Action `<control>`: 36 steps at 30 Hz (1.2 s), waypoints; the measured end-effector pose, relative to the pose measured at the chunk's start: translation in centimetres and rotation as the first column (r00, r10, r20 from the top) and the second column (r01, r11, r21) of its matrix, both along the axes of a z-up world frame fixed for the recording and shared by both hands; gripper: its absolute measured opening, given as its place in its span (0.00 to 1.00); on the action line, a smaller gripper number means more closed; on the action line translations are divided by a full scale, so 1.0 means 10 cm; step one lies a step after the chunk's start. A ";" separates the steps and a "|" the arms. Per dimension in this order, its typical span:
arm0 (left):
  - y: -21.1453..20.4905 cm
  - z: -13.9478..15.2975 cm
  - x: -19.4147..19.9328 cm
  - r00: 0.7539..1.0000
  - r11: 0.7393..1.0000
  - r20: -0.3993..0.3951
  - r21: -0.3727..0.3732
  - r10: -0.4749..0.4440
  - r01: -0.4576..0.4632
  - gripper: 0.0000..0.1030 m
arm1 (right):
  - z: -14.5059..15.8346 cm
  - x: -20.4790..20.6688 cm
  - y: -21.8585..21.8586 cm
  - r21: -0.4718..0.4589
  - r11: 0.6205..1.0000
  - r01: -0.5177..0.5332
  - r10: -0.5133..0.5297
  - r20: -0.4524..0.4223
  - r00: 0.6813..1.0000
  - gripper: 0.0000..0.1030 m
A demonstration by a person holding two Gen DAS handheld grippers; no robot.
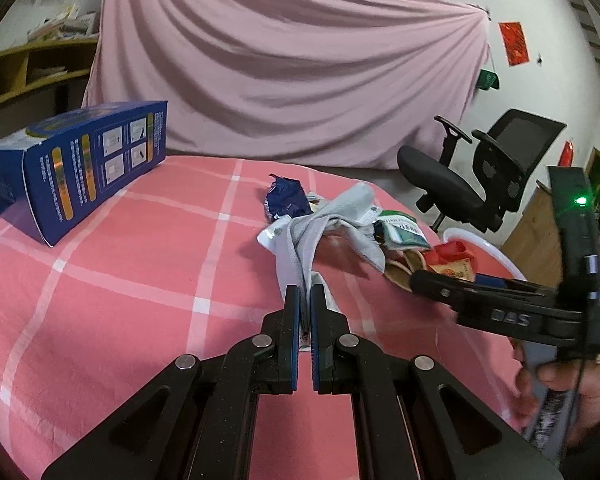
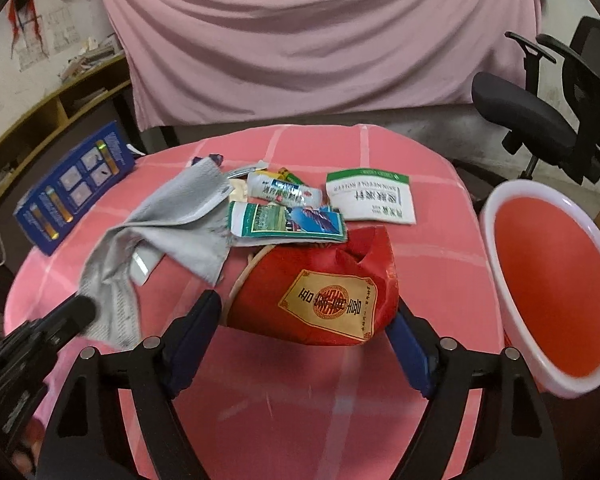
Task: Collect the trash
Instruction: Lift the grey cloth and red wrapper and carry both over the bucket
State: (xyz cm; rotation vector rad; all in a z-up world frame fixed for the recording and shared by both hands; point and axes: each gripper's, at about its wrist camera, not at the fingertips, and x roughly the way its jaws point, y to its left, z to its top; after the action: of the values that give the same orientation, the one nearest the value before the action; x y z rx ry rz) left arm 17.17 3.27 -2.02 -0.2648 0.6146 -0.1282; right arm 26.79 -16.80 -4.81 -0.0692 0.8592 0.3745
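Observation:
A crushed red paper cup [image 2: 320,280] with a gold label lies on the pink checked tablecloth [image 2: 300,392]. My right gripper [image 2: 306,308] straddles it, a blue pad pressing on each end. My left gripper [image 1: 305,290] is shut on the near end of a grey cloth [image 1: 340,216], which trails back over the trash pile. In the right wrist view the cloth [image 2: 172,216] lies left of the cup. Behind the cup lie a teal wrapper [image 2: 288,220], a white tube wrapper [image 2: 284,192] and a white and green sachet [image 2: 370,196]. A dark blue wrapper [image 1: 286,198] sits at the pile's far side.
A white bin with a red inside [image 2: 492,240] stands at the table's right edge, tipped toward me. A blue carton [image 1: 80,168] lies at the far left. A black office chair [image 1: 480,168] stands beyond the table on the right, with a pink curtain [image 1: 280,60] behind.

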 end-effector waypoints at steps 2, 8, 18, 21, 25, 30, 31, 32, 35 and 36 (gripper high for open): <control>-0.05 -0.04 -0.05 1.000 1.000 -0.009 0.014 -0.018 0.018 0.03 | -0.01 -0.14 -0.06 0.011 1.000 -0.013 0.013 -0.008 1.000 0.78; -0.17 -0.08 -0.23 0.999 0.998 -0.021 0.049 -0.049 0.050 0.02 | -0.10 -0.62 -0.15 0.021 0.999 -0.032 0.032 0.006 0.999 0.78; -0.35 -0.01 -0.63 0.998 0.993 0.064 0.119 -0.013 0.006 0.01 | -0.15 -1.12 -0.25 0.068 0.996 -0.060 0.047 0.181 0.982 0.78; -0.44 -0.02 -0.68 0.997 0.992 0.064 0.120 -0.042 0.034 0.01 | -0.08 -1.20 -0.27 0.090 0.993 -0.072 0.046 0.265 0.963 0.78; -0.54 0.03 -0.72 0.994 0.986 0.097 0.161 -0.055 0.039 0.01 | 0.00 -1.23 -0.40 0.152 0.987 -0.055 0.004 0.320 0.947 0.77; -0.60 0.10 -0.69 0.993 0.986 0.110 0.162 -0.048 0.030 0.01 | 0.04 -1.18 -0.57 0.218 0.976 -0.027 -0.045 0.318 0.947 0.77; -0.64 0.11 -0.67 0.993 0.986 0.108 0.163 -0.050 0.032 0.01 | 0.05 -1.18 -0.60 0.229 0.973 -0.024 -0.052 0.320 0.946 0.76; -0.66 0.11 -0.66 0.993 0.986 0.108 0.164 -0.053 0.035 0.01 | 0.06 -1.18 -0.63 0.238 0.971 -0.021 -0.059 0.324 0.944 0.76; -0.75 0.18 -0.62 0.989 0.983 0.130 0.181 -0.063 0.039 0.01 | 0.12 -1.19 -0.74 0.274 0.962 -0.015 -0.085 0.352 0.932 0.76; -0.79 0.22 -0.61 0.987 0.981 0.145 0.190 -0.068 0.040 0.01 | 0.15 -1.18 -0.78 0.291 0.957 -0.015 -0.095 0.362 0.927 0.76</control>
State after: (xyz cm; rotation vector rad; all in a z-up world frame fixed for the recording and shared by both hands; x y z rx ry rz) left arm 11.10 -4.61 0.16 -0.0556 0.4798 -0.1403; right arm 15.00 -24.62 -3.28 0.1464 0.4214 0.4287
